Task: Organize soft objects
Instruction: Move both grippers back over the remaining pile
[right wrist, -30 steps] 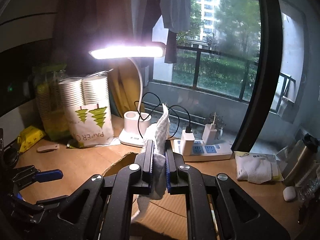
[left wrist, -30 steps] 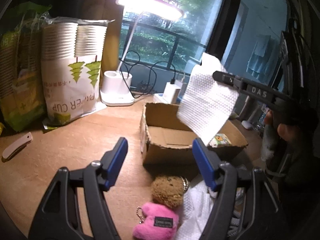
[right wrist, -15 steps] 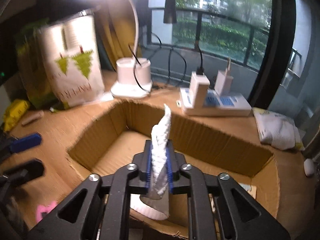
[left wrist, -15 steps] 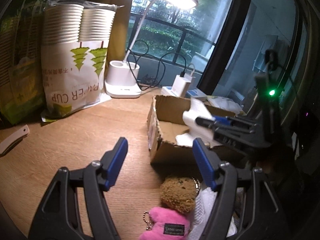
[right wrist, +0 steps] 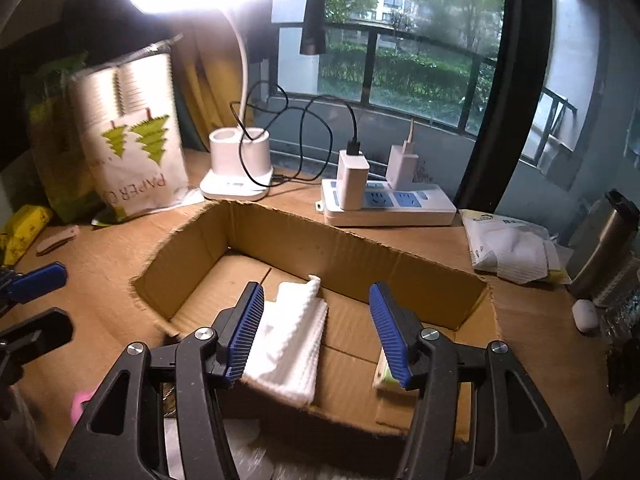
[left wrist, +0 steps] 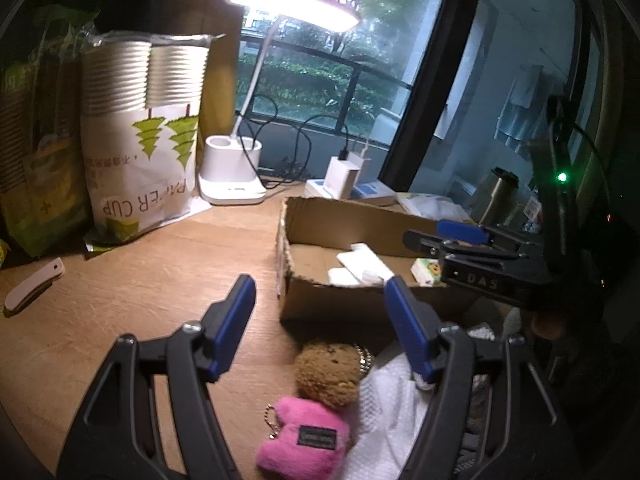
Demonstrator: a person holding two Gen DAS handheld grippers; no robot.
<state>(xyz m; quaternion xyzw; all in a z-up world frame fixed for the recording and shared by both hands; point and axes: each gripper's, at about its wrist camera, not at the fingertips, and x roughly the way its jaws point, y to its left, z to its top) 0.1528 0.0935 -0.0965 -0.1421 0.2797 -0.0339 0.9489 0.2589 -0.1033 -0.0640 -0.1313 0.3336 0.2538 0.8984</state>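
A folded white cloth (right wrist: 290, 340) lies on the floor of the open cardboard box (right wrist: 248, 236), also seen as the white cloth (left wrist: 362, 266) in the left wrist view. My right gripper (right wrist: 316, 332) hovers over the box with its jaws opening; the cloth lies loose below, against the left finger. Seen from the left, the right gripper (left wrist: 436, 234) reaches over the box (left wrist: 332, 300). My left gripper (left wrist: 320, 316) is open and empty above a brown plush bear (left wrist: 328, 372), a pink plush keychain (left wrist: 304, 440) and another white cloth (left wrist: 388, 412).
A desk lamp (right wrist: 240, 168), a power strip with chargers (right wrist: 384, 200) and a sack of paper cups (right wrist: 136, 140) stand behind the box. A small packet (left wrist: 426, 270) lies in the box. A wipes pack (right wrist: 508, 248) and a steel flask (right wrist: 604, 240) sit at the right.
My right gripper came down into the box with the white cloth and its jaws parted, leaving the cloth lying flat on the box floor. The left gripper stayed open.
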